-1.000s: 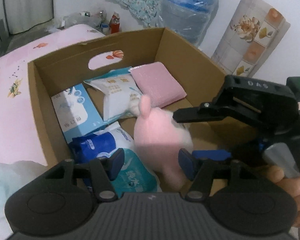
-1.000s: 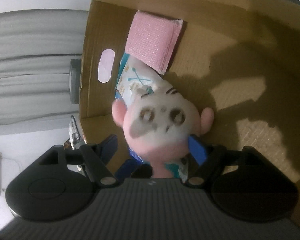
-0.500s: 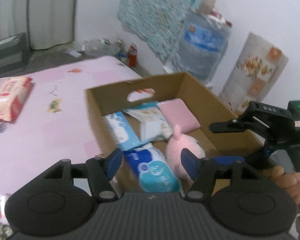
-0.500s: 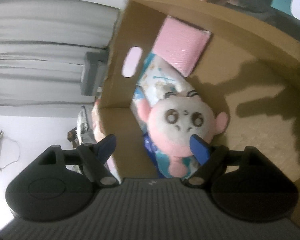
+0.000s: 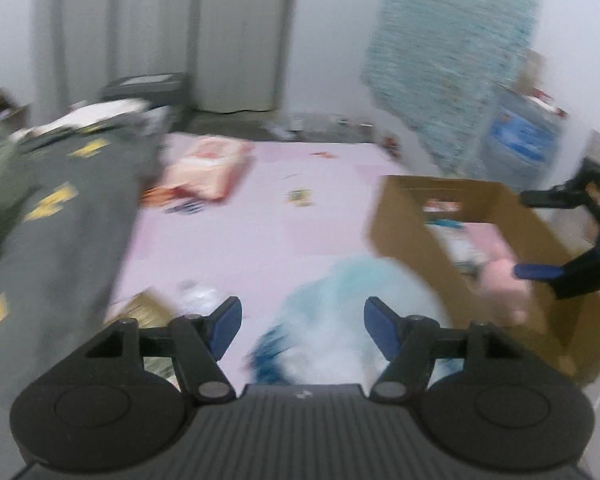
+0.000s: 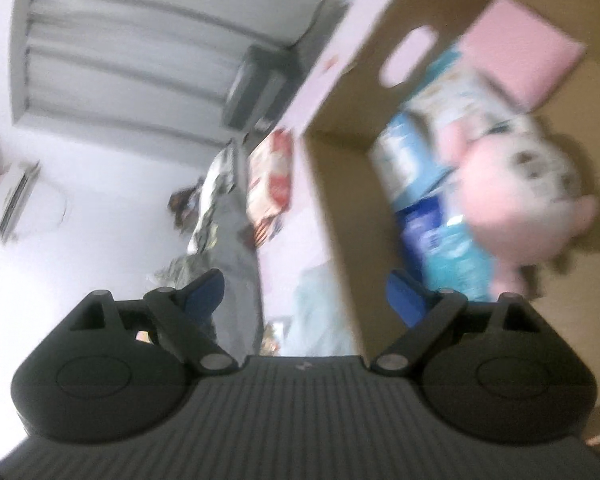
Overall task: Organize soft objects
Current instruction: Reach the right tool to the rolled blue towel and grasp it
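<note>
Inside the cardboard box [image 6: 340, 216], near its front wall, lies the pink plush doll [image 6: 516, 200] with a pale face, resting on the packs beneath it. The doll looks light and squashy, so it should yield under a pinch and spring back; the round head or the body offers the fullest bulk to grip, whereas an ear would likely slip out. The wrapped packs look soft too, but their film is probably slick, so a hold across the short side seems safer.

The right tongs [image 6: 306, 292] are spread wide and hold nothing, with the doll off to their right. The left tongs [image 5: 302, 324] are likewise spread and empty, pointing over the pink surface [image 5: 236, 240] towards a blurred white and pale-blue bundle [image 5: 340, 320] just outside the box.

By count: one doll, one flat pink pad [image 6: 520, 48] at the back of the box, and about four blue-and-white tissue packs [image 6: 412, 160] in the box, though blur makes that number uncertain. One red-and-white pack [image 5: 204, 168] lies well apart on the surface.
</note>
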### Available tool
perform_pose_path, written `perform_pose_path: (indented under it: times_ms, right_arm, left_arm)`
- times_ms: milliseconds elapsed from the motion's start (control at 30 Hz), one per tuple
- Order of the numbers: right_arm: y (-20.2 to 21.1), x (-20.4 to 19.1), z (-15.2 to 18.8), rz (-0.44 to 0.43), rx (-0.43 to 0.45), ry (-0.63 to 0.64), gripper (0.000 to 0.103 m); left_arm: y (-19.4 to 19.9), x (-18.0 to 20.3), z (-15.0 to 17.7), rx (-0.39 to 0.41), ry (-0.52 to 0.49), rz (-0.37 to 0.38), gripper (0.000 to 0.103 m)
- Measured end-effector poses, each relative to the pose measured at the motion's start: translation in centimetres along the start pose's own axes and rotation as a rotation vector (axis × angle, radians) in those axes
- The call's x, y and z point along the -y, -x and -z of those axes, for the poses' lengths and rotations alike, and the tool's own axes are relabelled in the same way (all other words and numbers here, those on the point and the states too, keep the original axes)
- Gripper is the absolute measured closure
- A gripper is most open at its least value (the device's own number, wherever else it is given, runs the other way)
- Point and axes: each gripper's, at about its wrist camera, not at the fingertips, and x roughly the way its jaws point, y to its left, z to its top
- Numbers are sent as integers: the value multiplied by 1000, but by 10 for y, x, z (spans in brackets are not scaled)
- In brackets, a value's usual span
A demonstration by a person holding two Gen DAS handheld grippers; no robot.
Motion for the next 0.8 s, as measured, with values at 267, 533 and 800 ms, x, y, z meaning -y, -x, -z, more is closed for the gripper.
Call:
perform_pose_path:
  times_ms: [267,533,800]
  right_arm:
    - [-66,-59,45,-91,-175,140,14]
    - [-145,-112,120,-180,-413,216,14]
    - [-243,-133,184,-107,-685,248,14]
  left_arm:
    - [37,-74,51,-2,173,-161,35]
    - [36,-88,100,-73,229,-182,45]
    - [20,-73,125,-110,229,9,48]
